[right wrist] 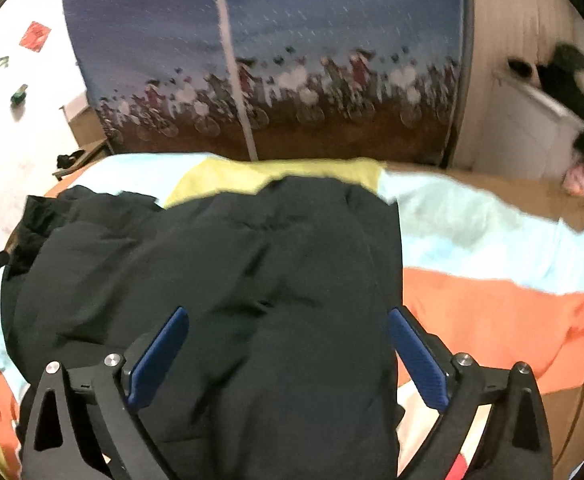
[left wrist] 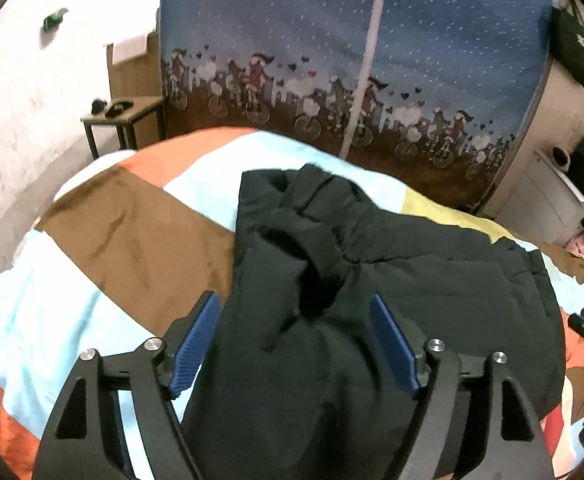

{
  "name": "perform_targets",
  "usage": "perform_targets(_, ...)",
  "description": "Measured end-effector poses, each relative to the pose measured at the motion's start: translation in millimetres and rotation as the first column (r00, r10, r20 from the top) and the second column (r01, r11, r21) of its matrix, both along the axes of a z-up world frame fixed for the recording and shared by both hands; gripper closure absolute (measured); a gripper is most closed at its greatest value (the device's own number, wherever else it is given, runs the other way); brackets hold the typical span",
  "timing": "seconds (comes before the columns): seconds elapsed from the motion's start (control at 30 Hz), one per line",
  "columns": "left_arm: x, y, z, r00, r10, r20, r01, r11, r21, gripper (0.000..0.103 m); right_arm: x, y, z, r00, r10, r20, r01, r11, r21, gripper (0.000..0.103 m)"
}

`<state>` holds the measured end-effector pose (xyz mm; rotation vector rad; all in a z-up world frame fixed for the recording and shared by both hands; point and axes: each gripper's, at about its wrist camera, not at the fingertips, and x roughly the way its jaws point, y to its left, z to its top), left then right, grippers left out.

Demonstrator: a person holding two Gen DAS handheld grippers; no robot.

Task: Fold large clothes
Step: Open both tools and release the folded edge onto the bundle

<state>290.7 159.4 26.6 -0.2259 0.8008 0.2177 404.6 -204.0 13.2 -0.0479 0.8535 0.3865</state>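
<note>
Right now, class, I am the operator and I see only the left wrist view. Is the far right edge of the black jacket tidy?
Observer: In the right wrist view the black jacket ends in a straight edge along the orange stripe of the blanket.
Operator: Is the right tool gripping it?
Observer: No. The right tool is wide open, its blue pads clear of the fabric below.
Operator: Anything past the jacket's far end there?
Observer: A yellow patch of blanket shows just beyond it.
</note>
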Motion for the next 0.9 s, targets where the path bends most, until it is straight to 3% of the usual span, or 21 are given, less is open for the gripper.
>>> perform_targets(0.2, -12, -16, 20, 0.998, -0.021, 0.055, 0.019, 0.999, 0.026, 0.026, -19, 19, 31, 0.994, 0.042, 0.098, -0.042, 0.999, -0.005, 0.000)
perform_targets(0.53, -47, -49, 61, 0.985, -0.044, 0.166, 0.031, 0.996, 0.086, 0.017, -55, 32, 72, 0.984, 0.057, 0.169, -0.064, 0.997, 0.038, 0.000)
perform_targets(0.9, -94, -87, 86, 0.957, -0.117, 0.265, 0.074, 0.983, 0.167, 0.012, -105, 28, 93, 0.968, 0.050, 0.245, -0.073, 0.994, 0.086, 0.000)
